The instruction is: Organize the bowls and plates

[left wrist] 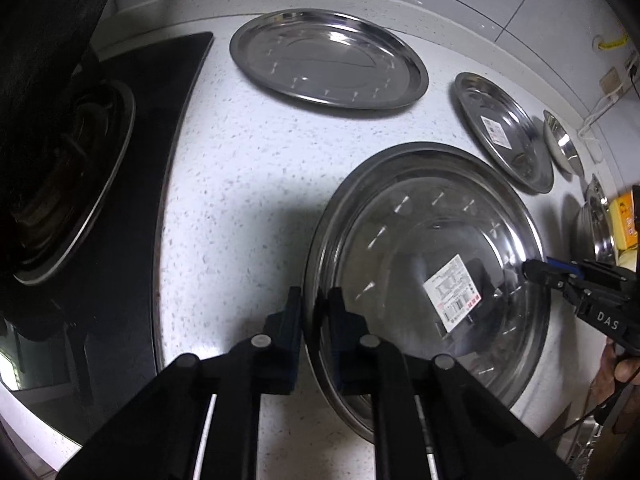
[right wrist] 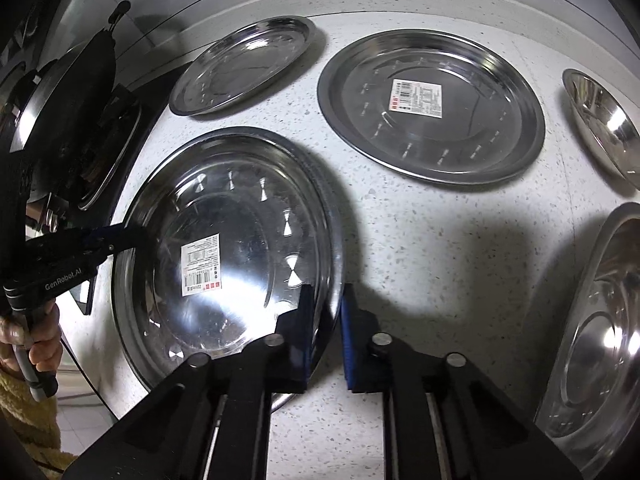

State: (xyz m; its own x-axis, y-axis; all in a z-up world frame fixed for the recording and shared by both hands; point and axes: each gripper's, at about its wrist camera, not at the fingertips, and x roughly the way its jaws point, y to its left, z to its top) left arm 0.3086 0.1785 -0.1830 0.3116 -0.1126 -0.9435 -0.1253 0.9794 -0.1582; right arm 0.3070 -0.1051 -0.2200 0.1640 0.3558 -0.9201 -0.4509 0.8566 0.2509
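Near plate [left wrist: 404, 264]: lying on the speckled counter [left wrist: 240, 184], just right of the stove [left wrist: 120, 168]; a white barcode label [left wrist: 452, 292] is sticking to its inside; a second rim seems to be showing under it, so it may be sitting on another plate, though I cannot tell for sure.
Left gripper [left wrist: 316, 312]: straddling the plate's left rim, one finger outside and one inside; jaws narrow, and whether they are pinching the rim I cannot tell.
Right gripper [right wrist: 326, 308]: straddling the opposite rim of the same plate [right wrist: 240, 240]; jaws narrow, pads close beside the edge, grip unclear.
Back plate [left wrist: 328, 58]: lying flat near the wall, well apart from the near plate.
Labelled plate [right wrist: 432, 104]: lying to the right of the back plate, carrying its own label.
Bowl [right wrist: 604, 124]: sitting at the right, beyond the labelled plate.
Right-edge dish [right wrist: 596, 320]: showing only partly at the frame edge.
Pan [right wrist: 68, 92]: resting on the stove.
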